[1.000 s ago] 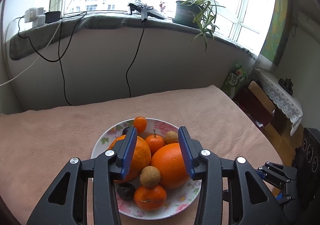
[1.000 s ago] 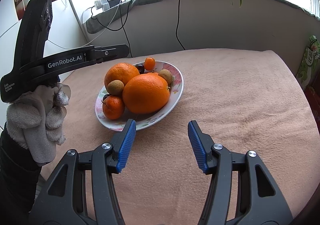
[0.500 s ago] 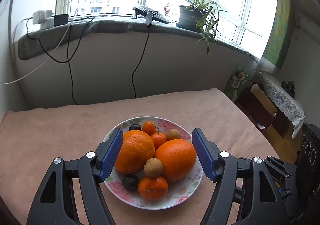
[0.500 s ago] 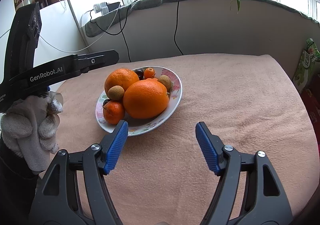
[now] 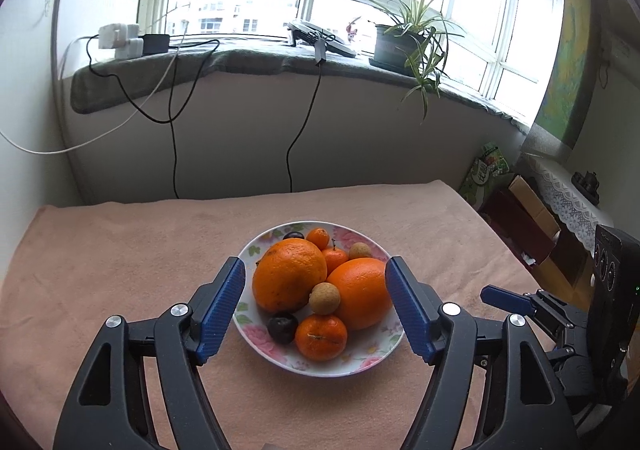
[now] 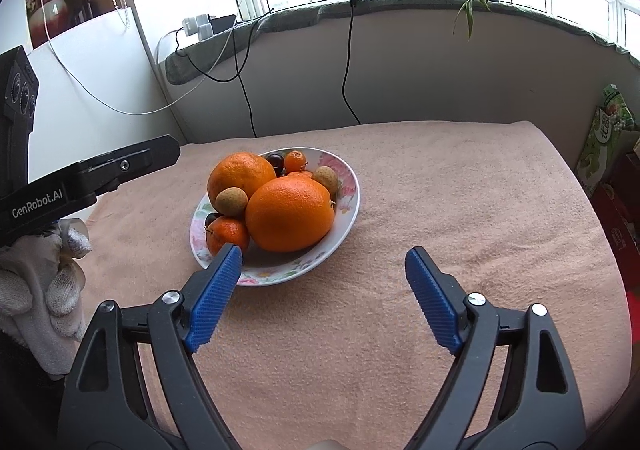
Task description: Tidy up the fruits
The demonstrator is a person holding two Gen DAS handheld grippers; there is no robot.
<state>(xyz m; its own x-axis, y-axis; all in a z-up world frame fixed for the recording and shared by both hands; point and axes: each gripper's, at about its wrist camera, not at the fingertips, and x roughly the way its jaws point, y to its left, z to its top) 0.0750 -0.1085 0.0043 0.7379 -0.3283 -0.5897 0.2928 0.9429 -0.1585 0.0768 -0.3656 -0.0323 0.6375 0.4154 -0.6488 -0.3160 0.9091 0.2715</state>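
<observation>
Hanging over the near side of the floral plate, the left gripper has its fingers spread wide and empty, seemingly framing the piled fruits: two big oranges, mandarins, longans. The right gripper, jaws opening on nothing, waits over bare peach cloth right of the plate. Behind, a windowsill carries cables and a potted plant.
</observation>
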